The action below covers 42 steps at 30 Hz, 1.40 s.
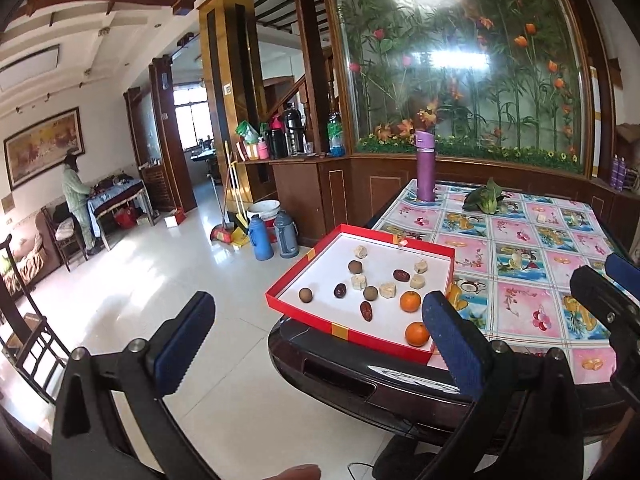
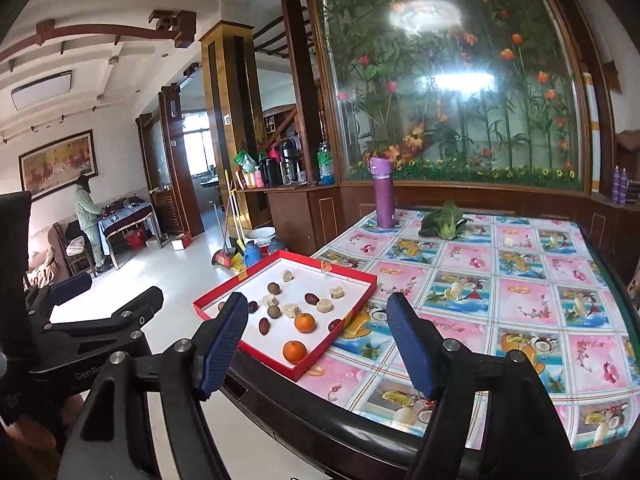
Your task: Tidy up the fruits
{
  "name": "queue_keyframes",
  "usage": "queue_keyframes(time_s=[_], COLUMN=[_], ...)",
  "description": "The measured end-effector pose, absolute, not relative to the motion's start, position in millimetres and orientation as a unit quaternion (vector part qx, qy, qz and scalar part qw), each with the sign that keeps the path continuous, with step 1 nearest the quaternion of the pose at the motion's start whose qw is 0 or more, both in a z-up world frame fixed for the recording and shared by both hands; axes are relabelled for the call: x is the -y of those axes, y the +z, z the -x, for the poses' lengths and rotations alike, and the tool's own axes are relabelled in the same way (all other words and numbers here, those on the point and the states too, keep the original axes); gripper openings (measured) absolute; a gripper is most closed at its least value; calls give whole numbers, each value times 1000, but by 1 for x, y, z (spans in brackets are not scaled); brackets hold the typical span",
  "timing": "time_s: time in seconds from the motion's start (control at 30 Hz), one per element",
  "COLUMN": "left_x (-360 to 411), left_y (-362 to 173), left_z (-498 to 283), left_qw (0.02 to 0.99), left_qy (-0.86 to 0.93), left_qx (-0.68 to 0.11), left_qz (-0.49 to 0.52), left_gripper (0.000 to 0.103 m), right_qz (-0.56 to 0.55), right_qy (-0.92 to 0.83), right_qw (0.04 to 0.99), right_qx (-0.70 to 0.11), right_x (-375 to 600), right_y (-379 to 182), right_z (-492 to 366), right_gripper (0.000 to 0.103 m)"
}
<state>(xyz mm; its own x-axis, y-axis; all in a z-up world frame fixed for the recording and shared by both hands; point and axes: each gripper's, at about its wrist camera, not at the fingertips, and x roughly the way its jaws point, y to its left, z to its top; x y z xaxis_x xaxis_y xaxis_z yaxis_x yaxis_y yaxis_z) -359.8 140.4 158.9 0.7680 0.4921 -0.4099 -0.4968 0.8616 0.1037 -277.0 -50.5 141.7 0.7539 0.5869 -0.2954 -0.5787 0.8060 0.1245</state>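
You are holding both grippers back from the near edge of the counter (image 2: 500, 280), above the floor. The left gripper (image 1: 316, 348) is standing wide, nothing between its pads; the right gripper (image 2: 316, 344) is likewise wide and empty.

The fruits are lying loose in the red tray (image 2: 224, 294) at the counter's near left corner, part of the tray overhanging the edge. Two oranges are sitting nearest you: the near orange (image 2: 294, 351) close to the tray's near wall, the far orange (image 2: 305, 322) just beyond it. Dark red dates (image 1: 366, 311), round brown longans (image 1: 370, 293) and pale chunks (image 1: 387, 290) are scattered farther in, mostly apart from one another.

Judgement: the oranges are looking firm, light and prone to rolling; you are best closing across the widest part from above. The dates are small and soft, so pinch across the short axis, gently. The overhanging tray may tip if pressed.
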Motion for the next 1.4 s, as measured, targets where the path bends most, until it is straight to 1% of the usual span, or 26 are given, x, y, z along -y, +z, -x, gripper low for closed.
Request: queue_keyframes(time_s=[0.07, 0.27, 0.4, 0.8, 1.4], left_x=[-144, -151, -155, -175, -202], left_y=[158, 154, 151, 151, 156], left_z=[360, 356, 351, 313, 276], left_qw=[939, 935, 934, 932, 927], left_qy=[263, 271, 271, 267, 274], left_qx=[-221, -229, -231, -245, -255], left_qz=[14, 11, 11, 10, 16], left_gripper=[103, 103, 103, 103, 103], right_qz=[-15, -40, -31, -51, -41], right_qy=[309, 319, 324, 338, 345], right_qw=[938, 932, 931, 920, 913], right_qx=[-159, -169, -167, -192, -215], right_x=[50, 45, 33, 10, -20], right_y=[141, 133, 131, 119, 116], right_z=[277, 267, 260, 227, 199], right_gripper=[76, 76, 76, 76, 76])
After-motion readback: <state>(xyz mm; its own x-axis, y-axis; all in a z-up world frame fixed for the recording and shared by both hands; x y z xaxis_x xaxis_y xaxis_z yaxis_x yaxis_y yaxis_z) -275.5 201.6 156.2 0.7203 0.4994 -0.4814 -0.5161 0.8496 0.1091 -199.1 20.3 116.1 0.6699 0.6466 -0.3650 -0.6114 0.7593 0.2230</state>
